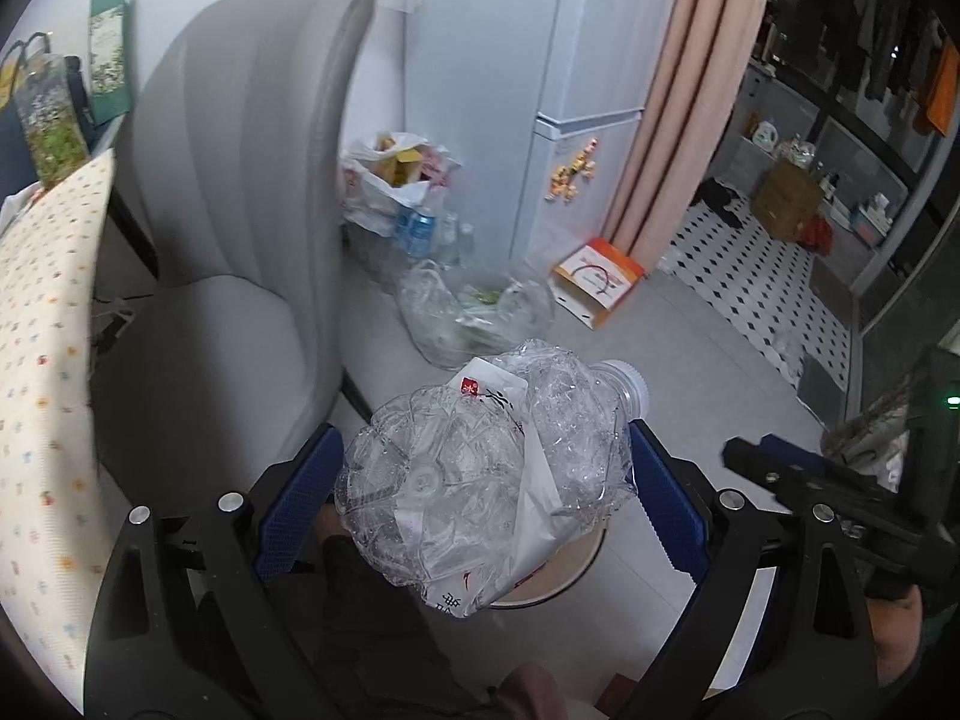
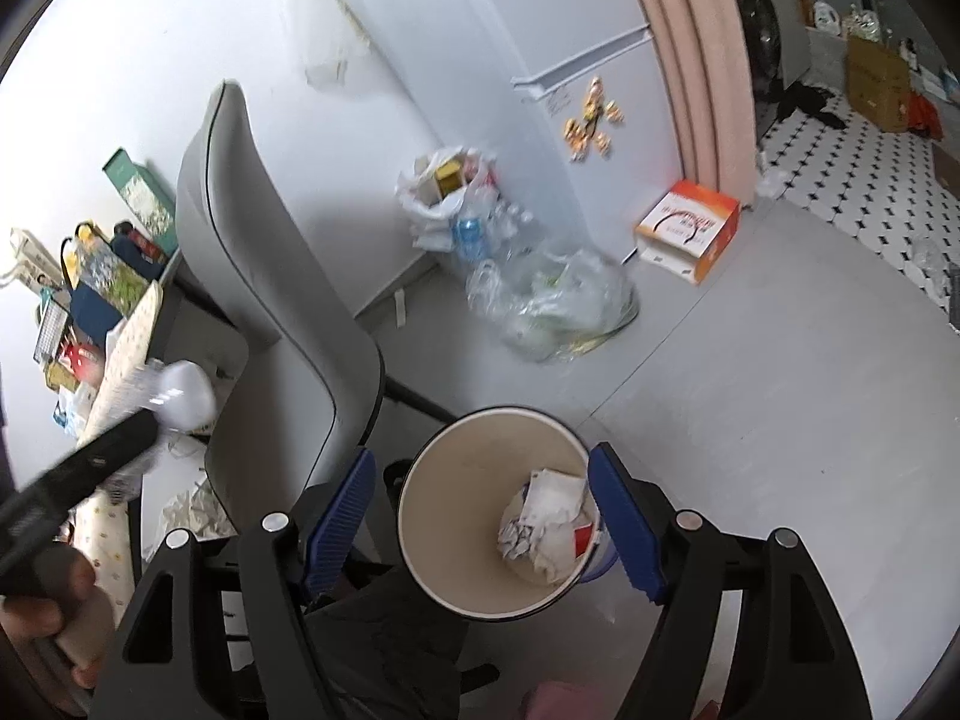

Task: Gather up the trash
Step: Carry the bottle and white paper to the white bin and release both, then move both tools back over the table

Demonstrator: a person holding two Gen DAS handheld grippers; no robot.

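Crushed bottle (image 1: 480, 474) clamped in left tongs (image 1: 480, 504), held above the bin (image 2: 498, 510) on the floor. Bin already holds crumpled paper (image 2: 549, 525). Right tongs (image 2: 480, 525) wide, straddling the bin rim, gripping nothing.

Risks, as judged:
- Bottle looks nearly as wide as the bin mouth; released off-centre it may catch the rim and bounce out.
- Right tongs could nudge and tip the light bin.

bottle label (image 1: 480, 396) — chinese characters, illegible
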